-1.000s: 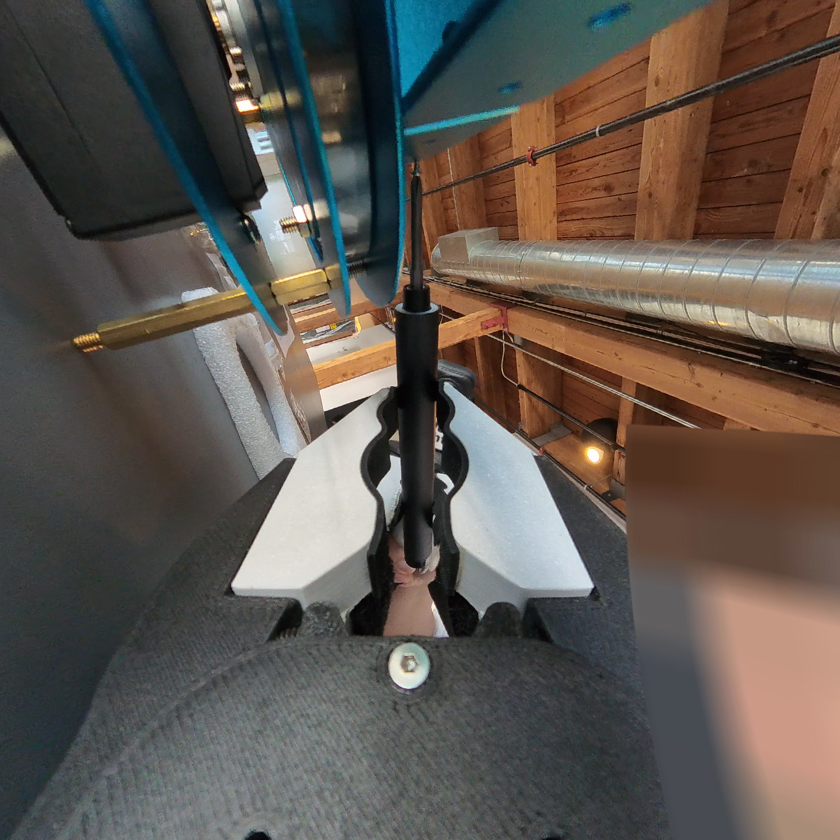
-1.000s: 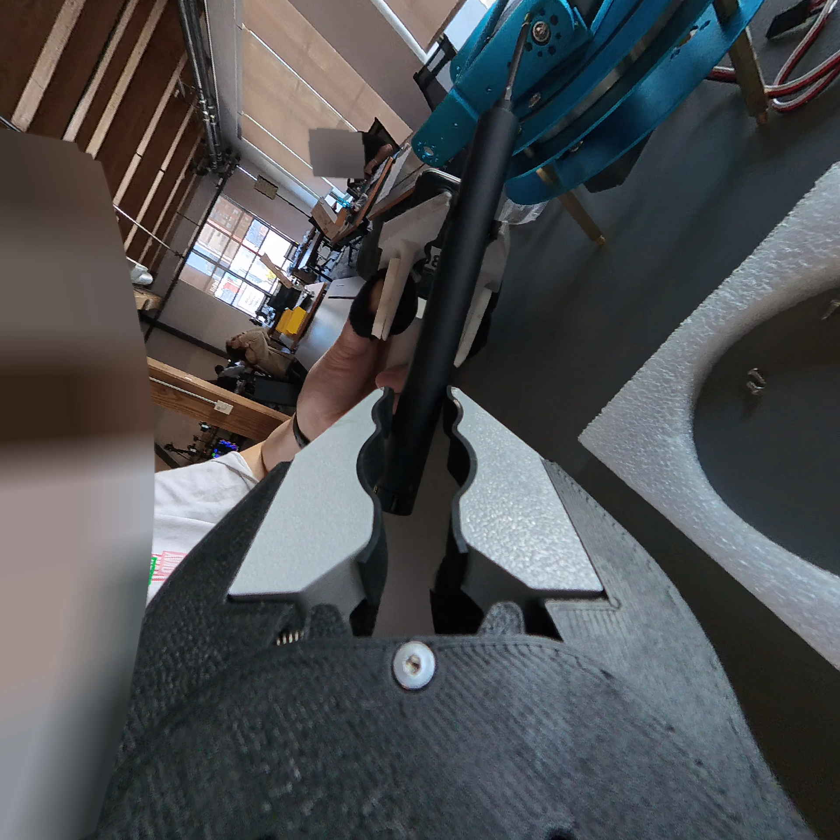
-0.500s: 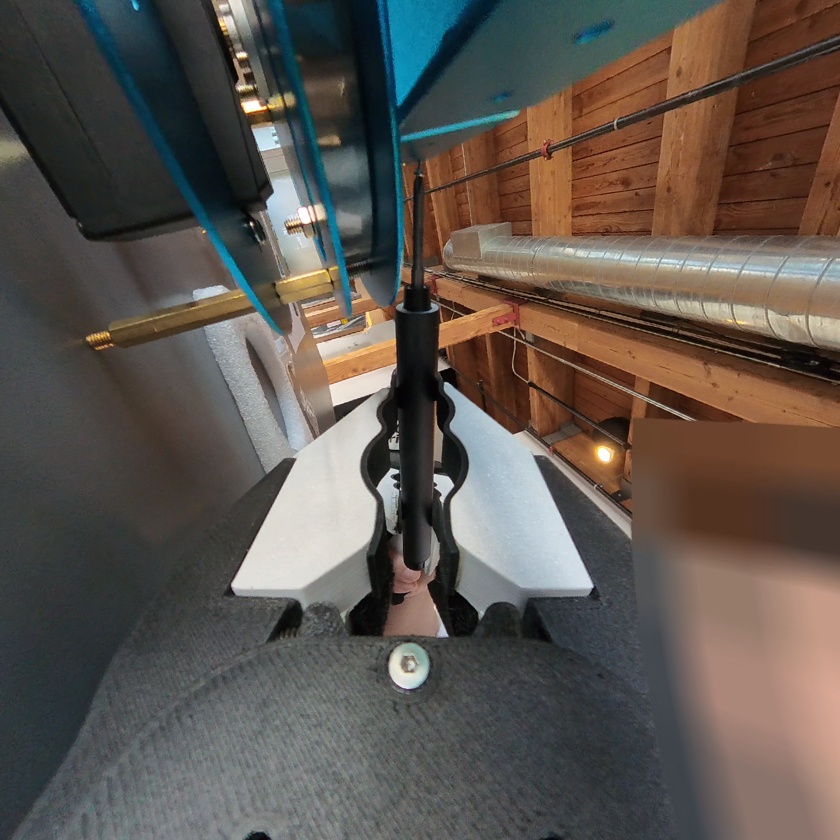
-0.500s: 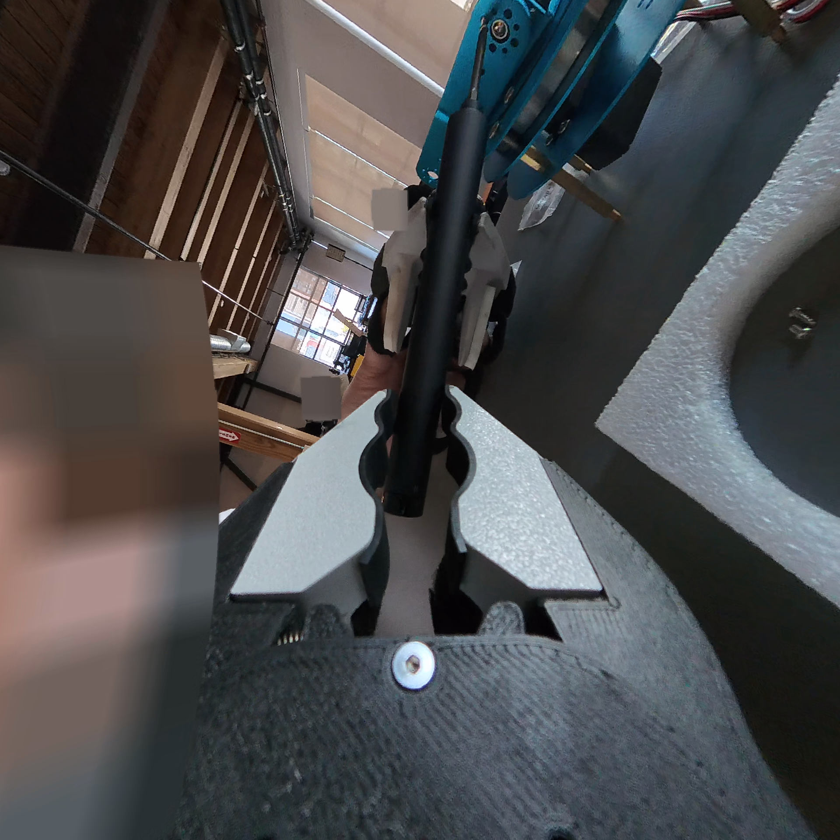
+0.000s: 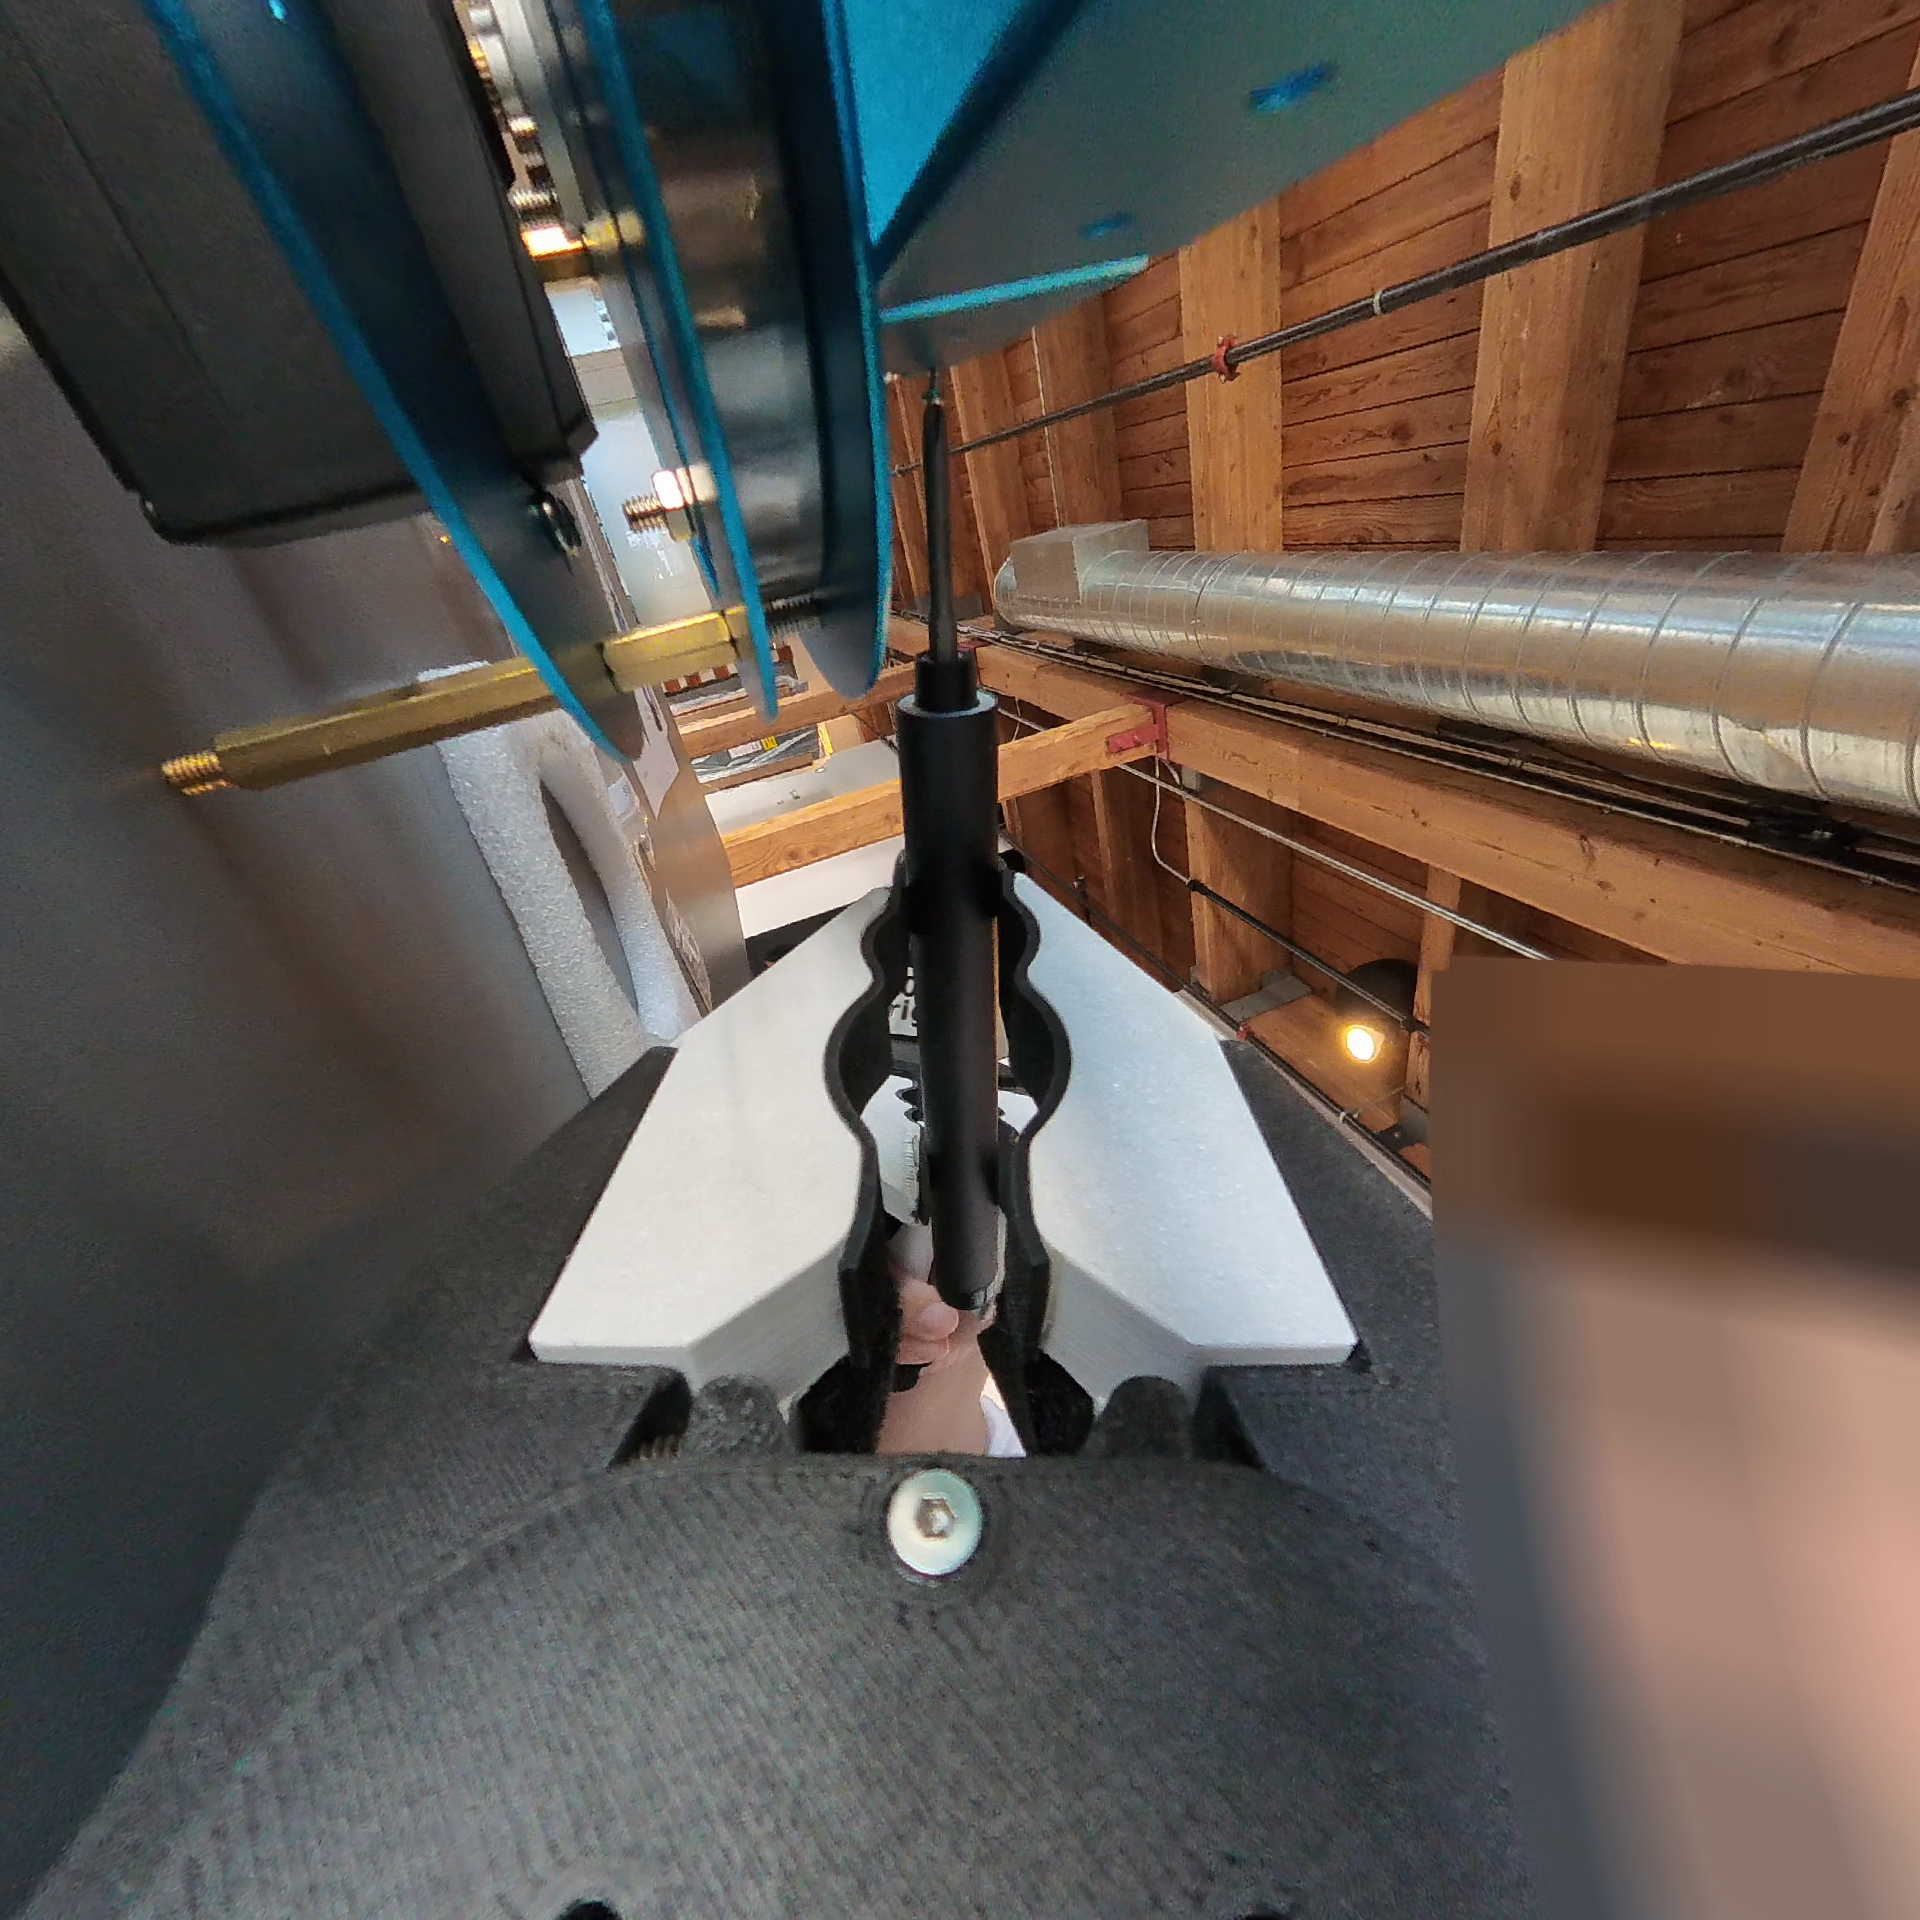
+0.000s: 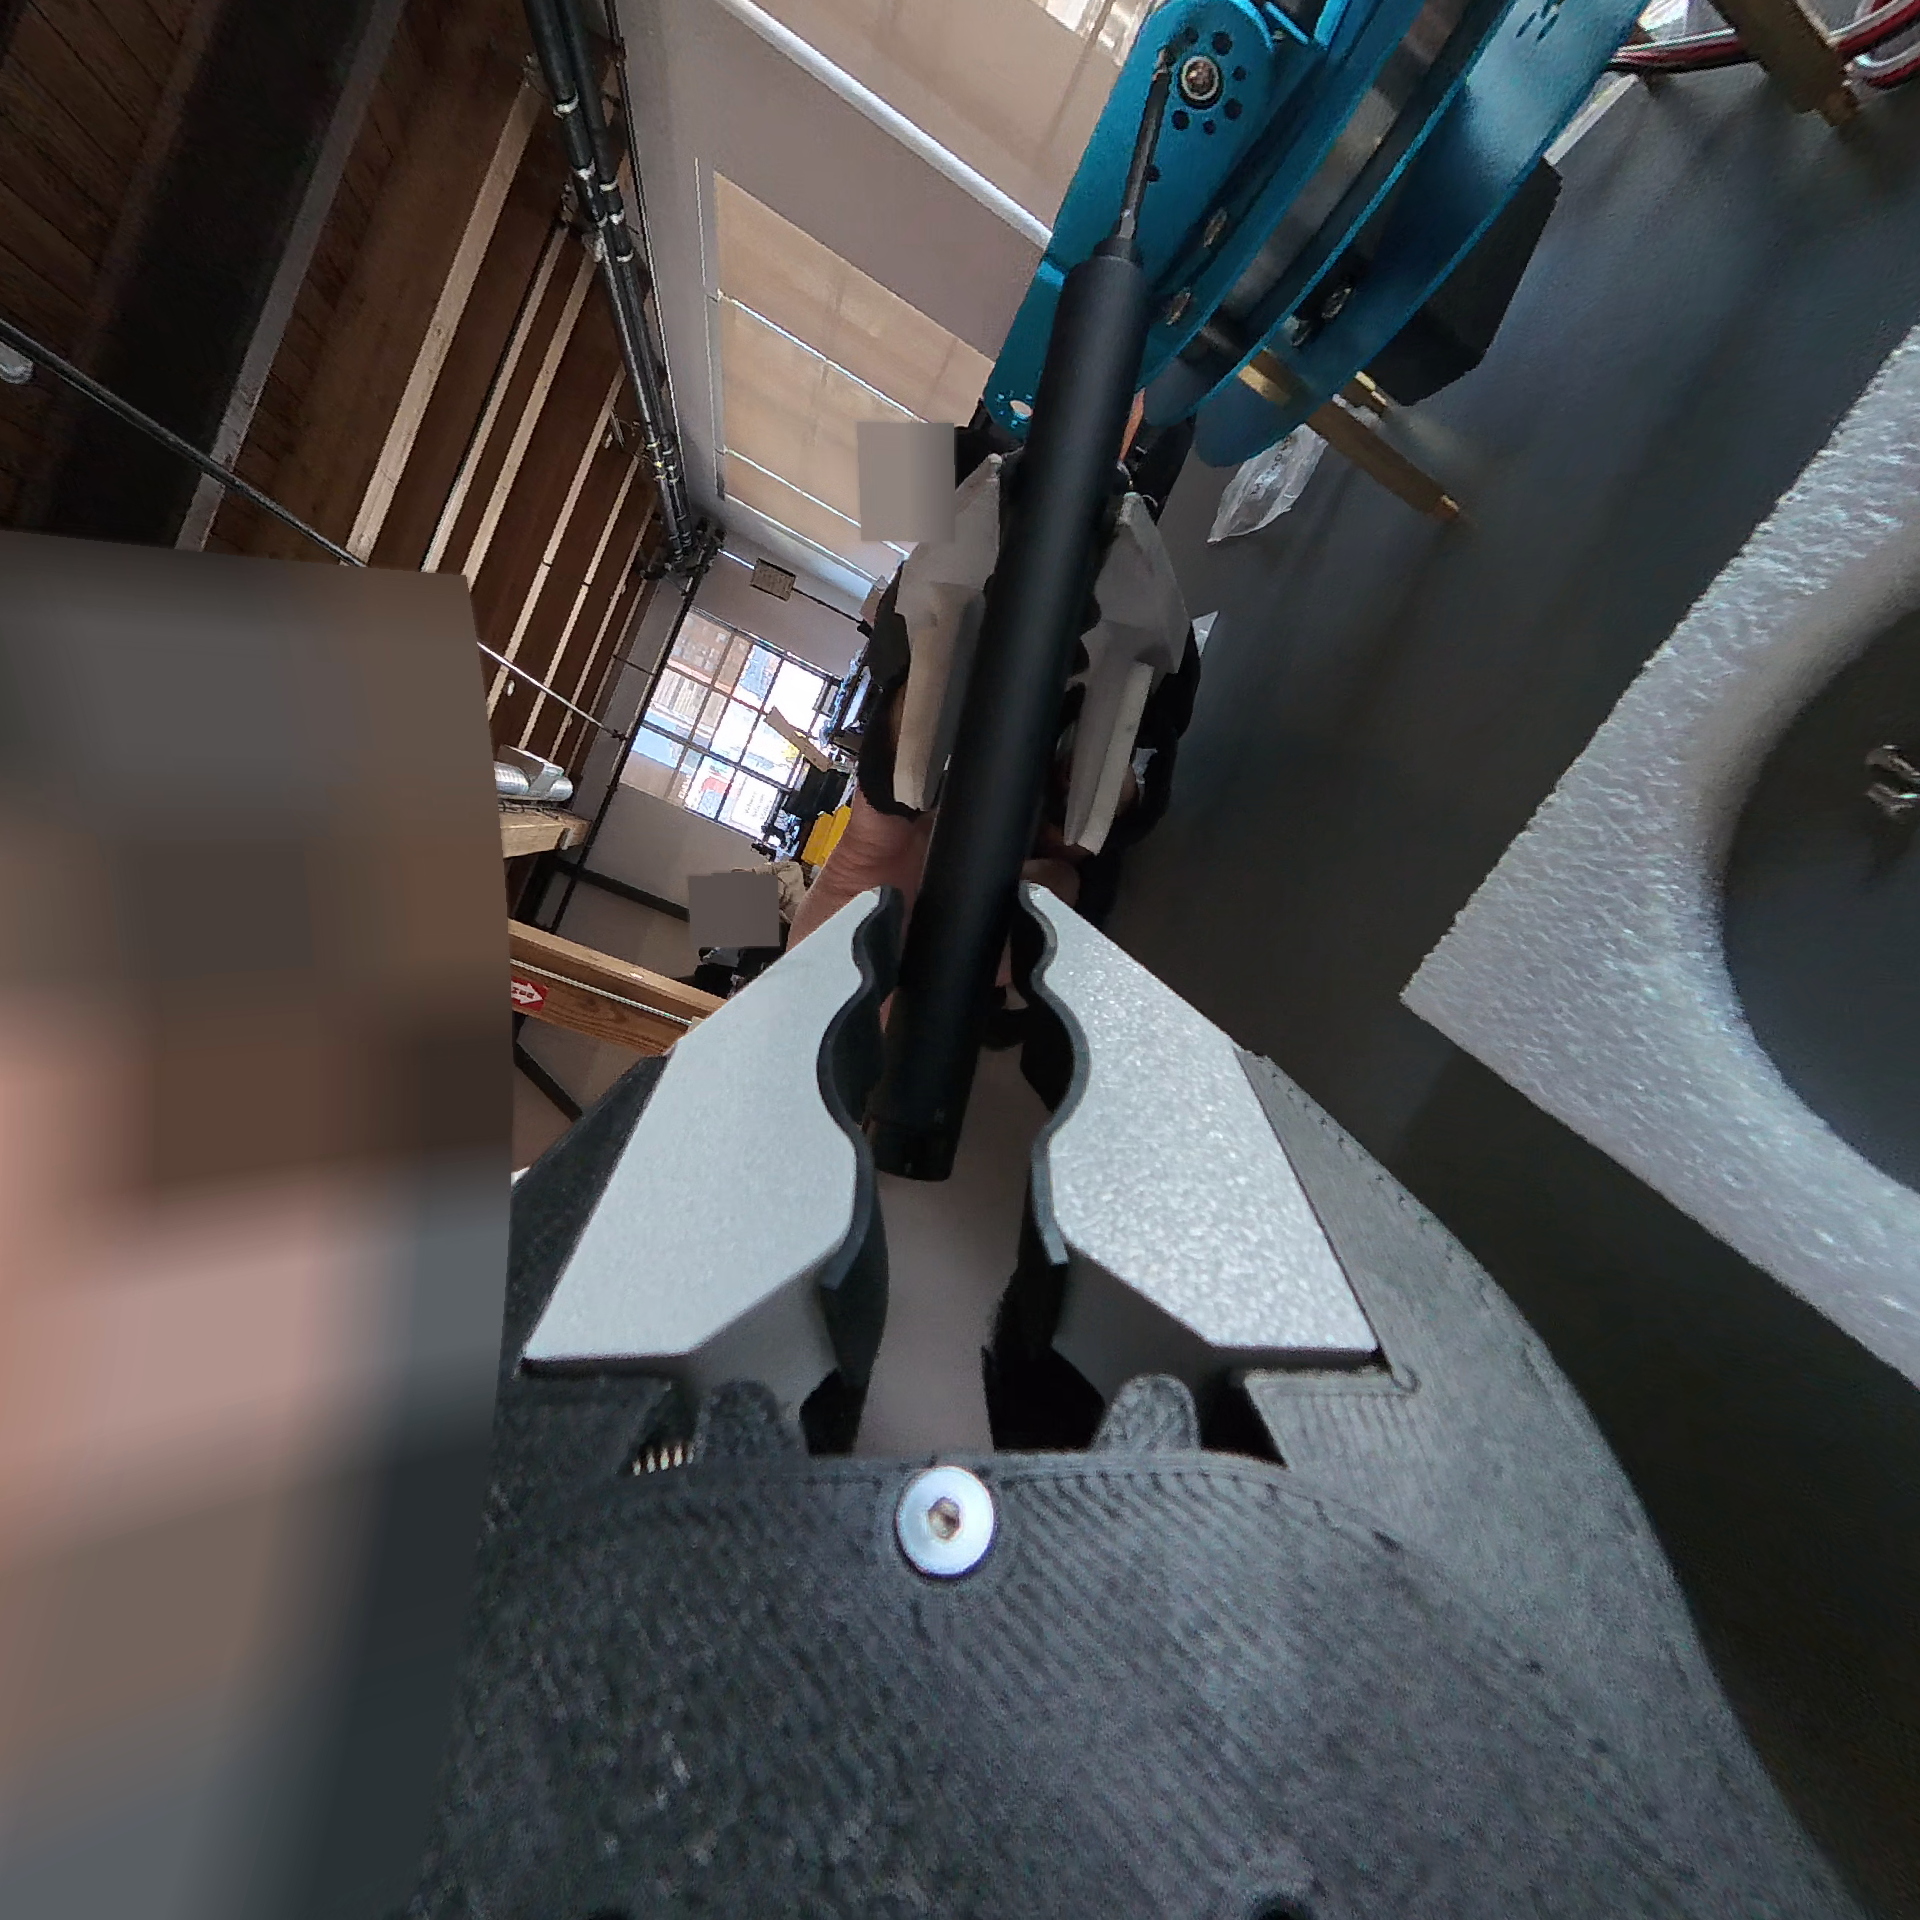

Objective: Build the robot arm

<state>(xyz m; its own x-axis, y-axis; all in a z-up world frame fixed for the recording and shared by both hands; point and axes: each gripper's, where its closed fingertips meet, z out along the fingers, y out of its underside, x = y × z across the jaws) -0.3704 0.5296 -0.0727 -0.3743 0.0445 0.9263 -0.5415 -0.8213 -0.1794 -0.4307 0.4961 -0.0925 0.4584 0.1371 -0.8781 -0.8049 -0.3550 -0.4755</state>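
A black screwdriver [image 5: 940, 790] runs straight out between the fingers of my left gripper [image 5: 953, 894], which is shut on its handle. Its thin bit touches the edge of a blue metal assembly [image 5: 997, 135]. In the right wrist view the same screwdriver [image 6: 1039, 582] lies between the fingers of my right gripper [image 6: 958, 904], which is shut on the handle's rear end. The left gripper's white fingers [image 6: 1117, 644] clamp the handle farther along. The bit meets the blue assembly [image 6: 1299, 208] beside a screw [image 6: 1200, 73].
A white foam block [image 6: 1558, 935] with a round cut-out holding small screws [image 6: 1896, 774] lies to the right on the grey surface [image 6: 1403, 675]. A brass standoff [image 5: 416, 717] sticks out of the blue assembly. A silver duct [image 5: 1455, 644] and wooden beams fill the background. Left tips to right tips: about 7 cm.
The right wrist view has swung, so the screwdriver now stands steeper with the left gripper straight ahead. In the left wrist view the blue assembly has come slightly closer. Both grips are unchanged.
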